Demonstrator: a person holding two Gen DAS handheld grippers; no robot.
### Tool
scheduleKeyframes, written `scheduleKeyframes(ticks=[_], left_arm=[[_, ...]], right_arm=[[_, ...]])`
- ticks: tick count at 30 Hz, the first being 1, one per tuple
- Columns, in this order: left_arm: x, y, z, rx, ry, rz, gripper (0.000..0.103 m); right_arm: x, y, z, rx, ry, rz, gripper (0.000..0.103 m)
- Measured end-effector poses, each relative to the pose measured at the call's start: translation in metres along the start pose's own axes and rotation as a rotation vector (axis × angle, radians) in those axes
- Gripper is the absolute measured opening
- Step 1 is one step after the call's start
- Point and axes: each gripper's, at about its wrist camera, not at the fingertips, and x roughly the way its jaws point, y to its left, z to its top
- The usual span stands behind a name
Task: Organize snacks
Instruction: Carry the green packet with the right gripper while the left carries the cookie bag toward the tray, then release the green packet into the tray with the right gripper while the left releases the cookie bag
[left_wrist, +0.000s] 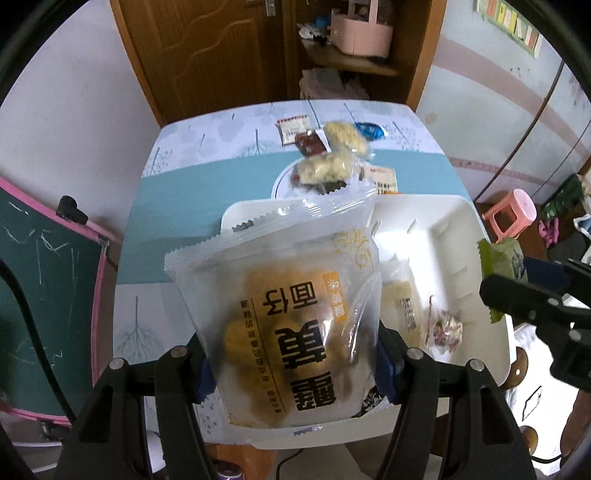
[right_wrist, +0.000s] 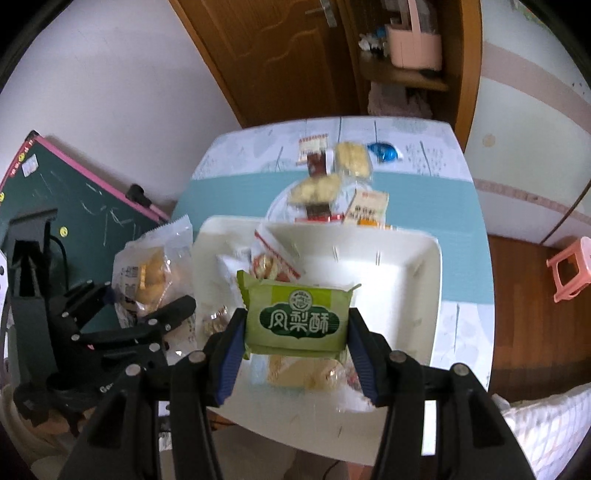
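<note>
Left wrist view: left gripper (left_wrist: 295, 369) pinching a large clear bread packet (left_wrist: 284, 314) by its sides, held above the white tray (left_wrist: 443, 218) on the table (left_wrist: 166, 229); loose snacks (left_wrist: 325, 166) piled on a round plate beyond.

Right wrist view: right gripper (right_wrist: 297, 332) pinching a green pineapple-cake packet (right_wrist: 299, 317) between blue pads (right_wrist: 232, 350), over the tray holding several wrapped snacks (right_wrist: 273, 258).
</note>
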Motion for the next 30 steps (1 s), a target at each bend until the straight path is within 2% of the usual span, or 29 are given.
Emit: scheduleKeyframes(ticks=[5,10,14,15,21,30], left_arm=[[0.005,-0.004,-0.007,0.009,0.032,-0.013,0.07],[0.006,-0.006,-0.009,0.006,0.054,-0.034,0.084],[0.003,-0.006,-0.009,-0.001,0.043,-0.033,0.087],[0.001,-0.006,-0.008,-0.002,0.036,-0.029,0.089],[-0.008,-0.007,-0.008,-0.002,0.005,-0.024,0.101],[-0.011,-0.011,-0.007,0.01,0.005,-0.016,0.102]], right_arm=[[0.009,-0.001,-0.011,0.018,0.055,0.008,0.056],[0.015,-0.004,-0.014,0.045,0.085,-0.007,0.057],[0.013,-0.006,-0.014,0.056,0.078,-0.03,0.077],[0.012,-0.006,-0.015,0.058,0.073,-0.034,0.078],[0.008,-0.007,-0.016,0.064,0.064,-0.048,0.078],[0.007,-0.007,-0.018,0.067,0.064,-0.038,0.079]])
